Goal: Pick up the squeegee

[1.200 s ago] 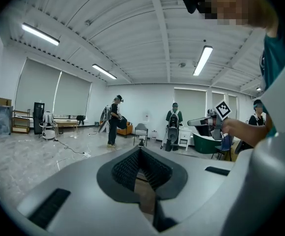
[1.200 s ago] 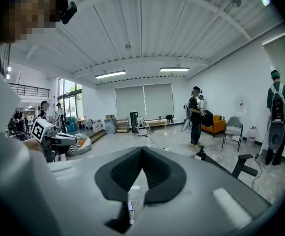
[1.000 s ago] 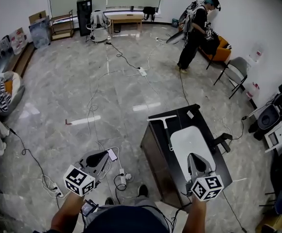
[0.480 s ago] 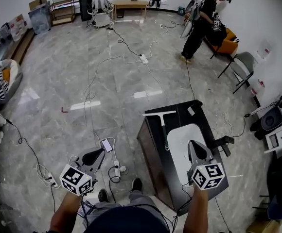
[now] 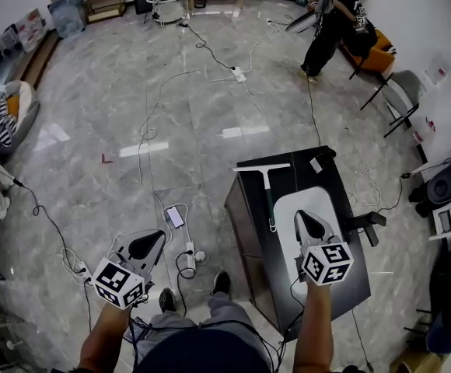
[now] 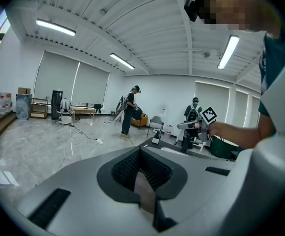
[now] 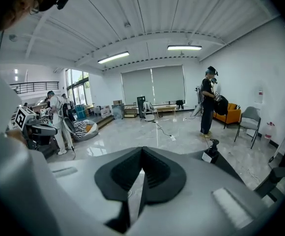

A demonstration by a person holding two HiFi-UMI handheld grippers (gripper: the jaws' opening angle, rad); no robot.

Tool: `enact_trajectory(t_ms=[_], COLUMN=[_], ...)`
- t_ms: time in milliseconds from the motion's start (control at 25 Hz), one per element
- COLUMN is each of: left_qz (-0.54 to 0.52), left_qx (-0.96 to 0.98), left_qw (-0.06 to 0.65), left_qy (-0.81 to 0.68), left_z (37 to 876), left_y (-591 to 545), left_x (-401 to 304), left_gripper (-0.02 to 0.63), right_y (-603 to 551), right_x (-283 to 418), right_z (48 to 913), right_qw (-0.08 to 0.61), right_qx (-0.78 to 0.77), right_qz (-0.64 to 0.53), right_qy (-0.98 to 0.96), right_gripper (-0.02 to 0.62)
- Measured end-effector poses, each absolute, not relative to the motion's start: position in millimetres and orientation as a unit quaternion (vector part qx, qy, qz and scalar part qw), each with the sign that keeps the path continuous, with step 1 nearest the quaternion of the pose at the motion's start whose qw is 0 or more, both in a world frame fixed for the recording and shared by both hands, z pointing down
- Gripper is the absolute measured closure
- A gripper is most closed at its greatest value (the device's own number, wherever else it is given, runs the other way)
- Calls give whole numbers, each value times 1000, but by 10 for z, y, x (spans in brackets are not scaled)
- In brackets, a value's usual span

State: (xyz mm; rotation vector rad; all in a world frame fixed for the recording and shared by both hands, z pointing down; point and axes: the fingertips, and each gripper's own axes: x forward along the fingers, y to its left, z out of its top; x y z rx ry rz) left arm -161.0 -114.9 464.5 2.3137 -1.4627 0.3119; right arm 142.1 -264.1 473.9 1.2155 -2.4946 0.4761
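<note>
Hovering pre-grasp: right claw [image 5: 306,219], pressed together and empty, near the squeegee [image 5: 267,183] on the surface [image 5: 351,280]; next move needs it spread round the handle.

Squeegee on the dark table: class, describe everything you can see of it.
The squeegee is T-shaped: a pale crossbar at the table's far edge and a slim dark handle running toward the person. It lies flat alongside a white board, resting on the table, with nothing gripping it.
</note>
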Motion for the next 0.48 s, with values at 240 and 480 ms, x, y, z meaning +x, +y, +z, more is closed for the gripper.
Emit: enact_trajectory(t_ms=[240,480], left_qz=[118,129], left_qx=[824,823], left_qw=[200,214], left_qy=[-517,-511], left_z=[4791,4980], left_y=[-1202,-1268], left_x=[-1517,-1403], left_gripper=[600,600], right_y=[-2735,-2819], right_x=[1463,1531], right_z=[5126,5453], right_qw=[177,184], right_qx=[422,420], right_qz=[190,215], right_qy=[-869,-862], right_gripper=[584,584])
